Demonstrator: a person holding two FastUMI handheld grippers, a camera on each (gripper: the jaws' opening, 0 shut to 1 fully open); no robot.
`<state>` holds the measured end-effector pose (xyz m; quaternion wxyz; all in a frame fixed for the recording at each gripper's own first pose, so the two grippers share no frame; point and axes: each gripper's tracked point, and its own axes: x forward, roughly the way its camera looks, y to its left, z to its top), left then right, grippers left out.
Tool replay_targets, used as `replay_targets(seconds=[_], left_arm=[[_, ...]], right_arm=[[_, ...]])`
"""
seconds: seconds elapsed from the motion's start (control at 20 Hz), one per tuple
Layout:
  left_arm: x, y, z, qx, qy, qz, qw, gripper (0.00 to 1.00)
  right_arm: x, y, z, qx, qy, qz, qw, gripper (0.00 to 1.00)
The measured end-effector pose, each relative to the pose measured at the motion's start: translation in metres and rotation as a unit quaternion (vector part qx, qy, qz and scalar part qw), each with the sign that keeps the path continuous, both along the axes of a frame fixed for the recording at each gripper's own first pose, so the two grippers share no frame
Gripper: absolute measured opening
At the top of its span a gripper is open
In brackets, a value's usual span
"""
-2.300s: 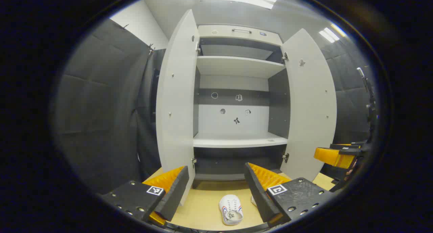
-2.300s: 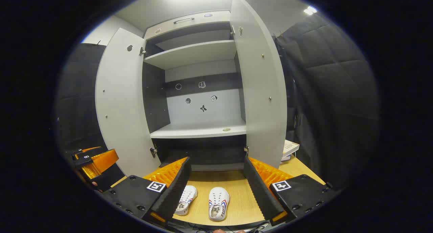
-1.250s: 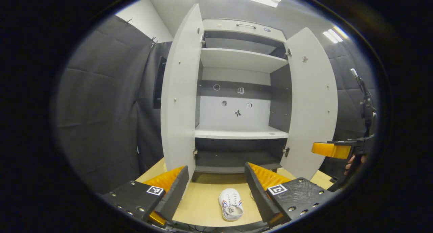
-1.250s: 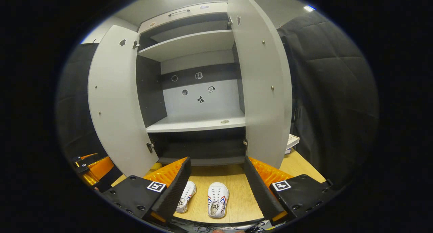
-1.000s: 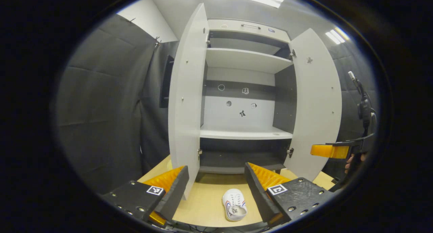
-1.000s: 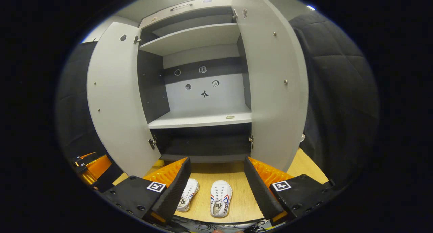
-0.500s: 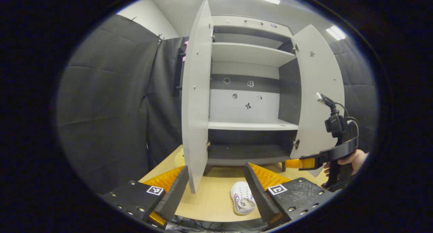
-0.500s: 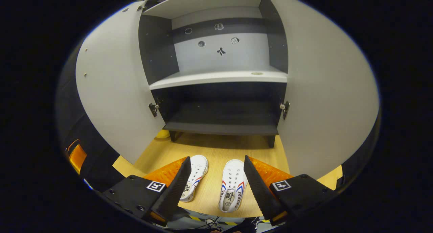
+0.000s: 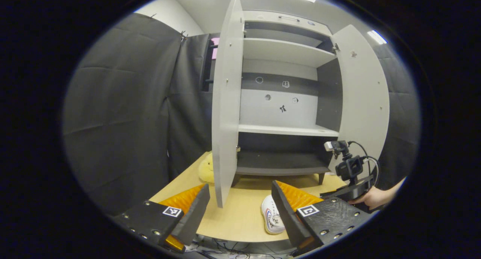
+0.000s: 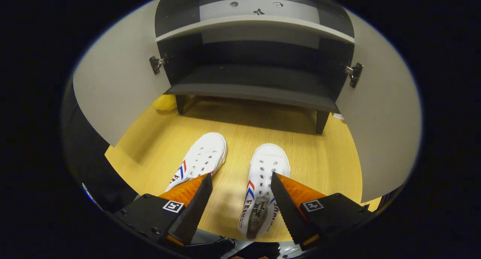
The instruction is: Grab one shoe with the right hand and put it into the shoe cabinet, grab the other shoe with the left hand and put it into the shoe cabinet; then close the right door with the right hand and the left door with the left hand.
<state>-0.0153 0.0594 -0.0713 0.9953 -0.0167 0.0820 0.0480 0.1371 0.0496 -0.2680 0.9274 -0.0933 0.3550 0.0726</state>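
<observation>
Two white shoes with red and blue stripes lie side by side on the wooden table in front of the open shoe cabinet [image 10: 255,90]. In the right gripper view, my right gripper [image 10: 240,178] is open and low over them. The right shoe [image 10: 267,159] lies with its heel end between the fingers, nothing pressing on it. The left shoe [image 10: 204,155] sits just outside the left finger. In the left gripper view, my left gripper [image 9: 239,187] hangs open and empty above the table's near edge, with one shoe [image 9: 271,218] beside its right finger. The right gripper [image 9: 351,176] and a hand [image 9: 375,197] show farther right.
Both cabinet doors stand wide open: the left door [image 9: 225,101] edge-on close ahead of my left gripper, the right door [image 9: 364,93] beyond. A yellow soft thing [image 9: 206,168] lies behind the left door. The dark bottom shelf [image 9: 280,161] and the white shelf [image 9: 287,130] hold nothing.
My right gripper has dropped and tilted down toward the shoes, which now loom large at its fingers. The left gripper has drifted left, so the left door turned edge-on.
</observation>
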Motion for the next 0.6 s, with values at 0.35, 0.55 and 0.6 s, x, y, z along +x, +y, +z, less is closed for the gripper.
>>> replay_targets(seconds=[0.35, 0.55, 0.6], left_arm=[[-0.004, 0.001, -0.004, 0.006, 0.008, 0.011, 1.0, 0.94], [-0.01, 0.001, -0.007, 0.008, 0.012, 0.015, 1.0, 0.94], [-0.013, 0.001, -0.007, 0.008, 0.013, 0.016, 1.0, 0.94]], right_arm=[[0.01, -0.02, -0.058, -0.103, 0.037, 0.003, 0.994, 0.99], [0.019, -0.031, -0.068, -0.211, 0.027, 0.024, 0.977, 0.77], [0.017, -0.032, -0.07, -0.235, 0.025, 0.026, 0.971, 0.61]])
